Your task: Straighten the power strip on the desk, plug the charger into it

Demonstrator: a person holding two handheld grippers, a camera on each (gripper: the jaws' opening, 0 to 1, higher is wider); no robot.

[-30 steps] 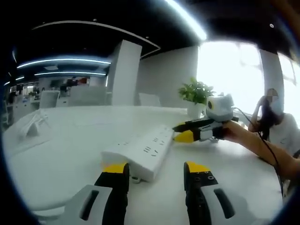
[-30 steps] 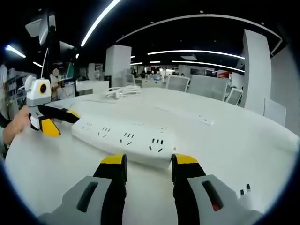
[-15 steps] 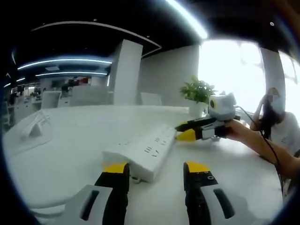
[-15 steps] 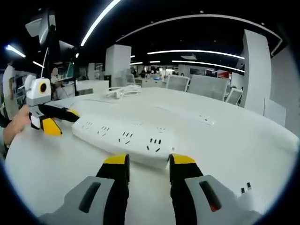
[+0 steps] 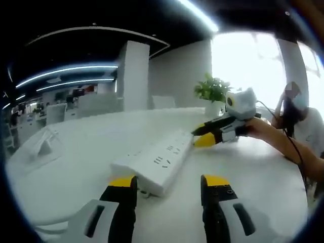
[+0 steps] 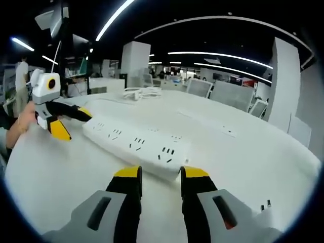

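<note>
A long white power strip [image 5: 158, 161] lies on the white desk [image 5: 66, 177], running away from me at a slant. My left gripper [image 5: 169, 183] stands open just short of its near end, with nothing between the jaws. From the other end, the same power strip [image 6: 135, 146] reaches my right gripper [image 6: 161, 173], which is open with the strip's end just ahead of its yellow tips. A white charger [image 6: 264, 206] with two prongs lies at the lower right. The right gripper [image 5: 218, 132] is held by a hand at the strip's far end; the left gripper [image 6: 56, 115] is at the opposite end.
A potted plant [image 5: 211, 92] stands behind the right gripper, and a person [image 5: 296, 119] sits at the desk's right. A coiled white cable [image 6: 143, 92] lies at the far side of the desk [image 6: 243, 152]. A small white stand [image 5: 43, 148] sits at the left. Office chairs stand beyond.
Both cameras have tilted slightly. My right gripper's jaws have drawn a little closer together. The power strip lies where it was.
</note>
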